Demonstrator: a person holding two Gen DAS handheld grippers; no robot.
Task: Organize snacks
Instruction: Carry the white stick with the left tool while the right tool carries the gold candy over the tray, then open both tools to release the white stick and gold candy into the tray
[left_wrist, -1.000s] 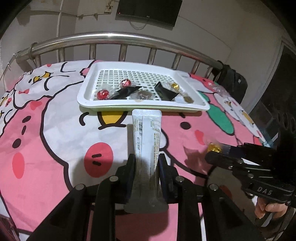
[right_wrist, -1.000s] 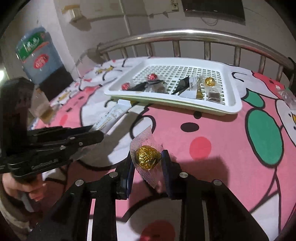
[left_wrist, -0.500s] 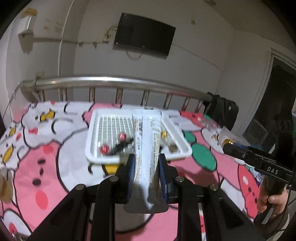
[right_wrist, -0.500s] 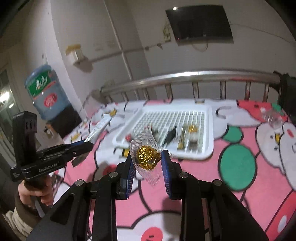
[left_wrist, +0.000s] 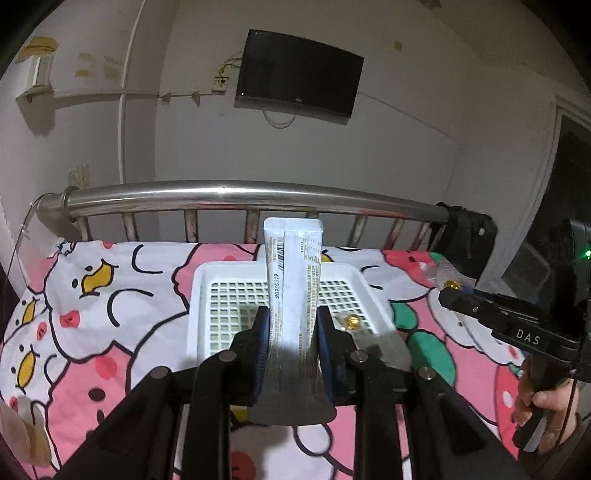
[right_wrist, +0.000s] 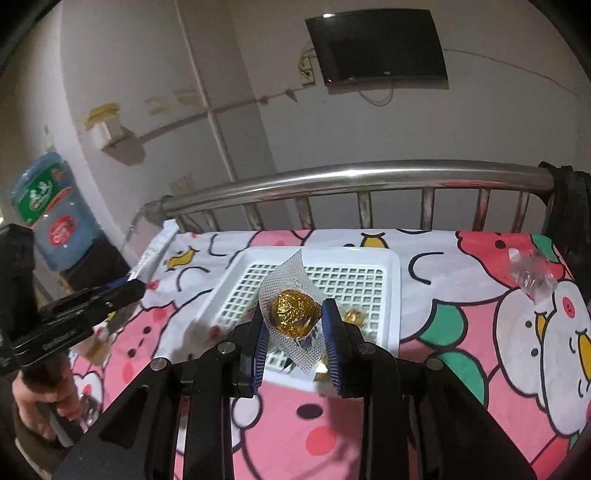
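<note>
My left gripper (left_wrist: 292, 325) is shut on a long white snack bar packet (left_wrist: 293, 280) that stands upright between its pads, in front of the white slotted tray (left_wrist: 199, 295) on the bed. The right gripper (right_wrist: 295, 321) is shut on a gold foil chocolate ball (right_wrist: 294, 313) in a clear wrapper, held above the same tray (right_wrist: 391, 295). In the left wrist view the right gripper (left_wrist: 448, 290) shows at the right, raised with its gold sweet. In the right wrist view the left gripper (right_wrist: 135, 286) shows at the left with the white packet (right_wrist: 155, 251). A gold sweet (left_wrist: 351, 320) lies in the tray.
The bed has a pink cartoon sheet (left_wrist: 122, 288) and a steel rail (left_wrist: 236, 195) behind the tray. A clear wrapped sweet (right_wrist: 532, 273) lies on the sheet at the far right. A blue water bottle (right_wrist: 48, 210) stands left of the bed. A hand (left_wrist: 543, 406) grips the right handle.
Both grippers have risen from near the sheet and moved toward the tray, each keeping its snack. The tray now lies lower in both views and more wall shows.
</note>
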